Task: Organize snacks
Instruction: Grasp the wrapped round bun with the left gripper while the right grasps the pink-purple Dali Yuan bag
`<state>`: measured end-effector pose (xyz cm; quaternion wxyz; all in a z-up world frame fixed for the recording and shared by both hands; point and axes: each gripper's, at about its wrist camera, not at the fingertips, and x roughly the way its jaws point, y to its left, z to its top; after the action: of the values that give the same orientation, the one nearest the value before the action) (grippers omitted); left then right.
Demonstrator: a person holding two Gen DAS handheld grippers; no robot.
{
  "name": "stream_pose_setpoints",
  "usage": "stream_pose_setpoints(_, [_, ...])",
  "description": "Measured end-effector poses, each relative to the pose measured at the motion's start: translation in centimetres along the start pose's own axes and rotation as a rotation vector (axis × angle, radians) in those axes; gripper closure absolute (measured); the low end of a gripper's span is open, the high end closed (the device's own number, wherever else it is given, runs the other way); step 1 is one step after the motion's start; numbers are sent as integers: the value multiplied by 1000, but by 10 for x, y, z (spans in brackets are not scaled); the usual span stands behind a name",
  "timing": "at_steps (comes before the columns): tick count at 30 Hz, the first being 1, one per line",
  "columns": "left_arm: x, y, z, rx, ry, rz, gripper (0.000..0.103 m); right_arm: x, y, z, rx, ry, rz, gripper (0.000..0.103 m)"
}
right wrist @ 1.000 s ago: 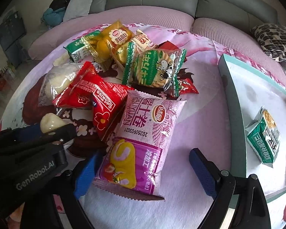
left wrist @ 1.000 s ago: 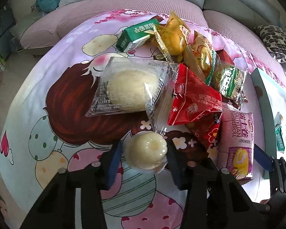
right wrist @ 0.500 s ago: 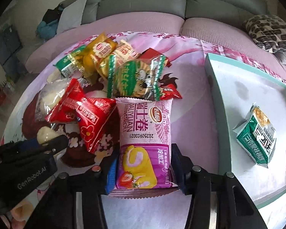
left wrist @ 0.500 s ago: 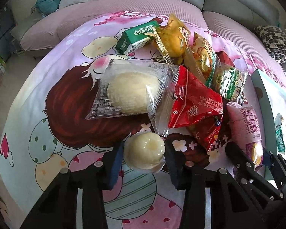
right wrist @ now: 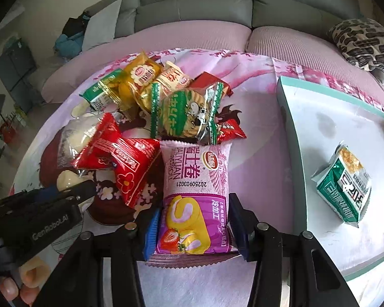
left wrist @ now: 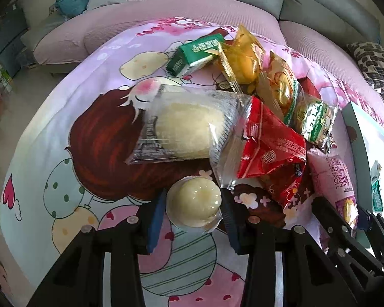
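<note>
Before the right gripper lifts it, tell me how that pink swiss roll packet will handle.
The pink packet looks puffy and soft, so it will probably feel light and give under the right gripper. Gripped at its near end, the far end may sag. Its glossy film could slip, and hard squeezing might crush the cake.

a home living room, it seems; grey sofa (right wrist: 197, 2), patterned cushion (right wrist: 363, 43), cartoon-print cloth (left wrist: 64, 179) over the table

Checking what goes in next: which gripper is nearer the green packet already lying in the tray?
Right. The right gripper, shut on the pink Swiss roll packet, sits beside the tray holding the green packet; the left gripper is beyond it.
</note>
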<state>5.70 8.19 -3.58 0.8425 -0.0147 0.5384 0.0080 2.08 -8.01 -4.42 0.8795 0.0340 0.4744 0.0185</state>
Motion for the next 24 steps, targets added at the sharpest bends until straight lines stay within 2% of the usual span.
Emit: stream_pose_setpoints(24, [-51, 11, 4, -40, -131, -6, 59, -37, -6, 7, 2, -89, 18, 55])
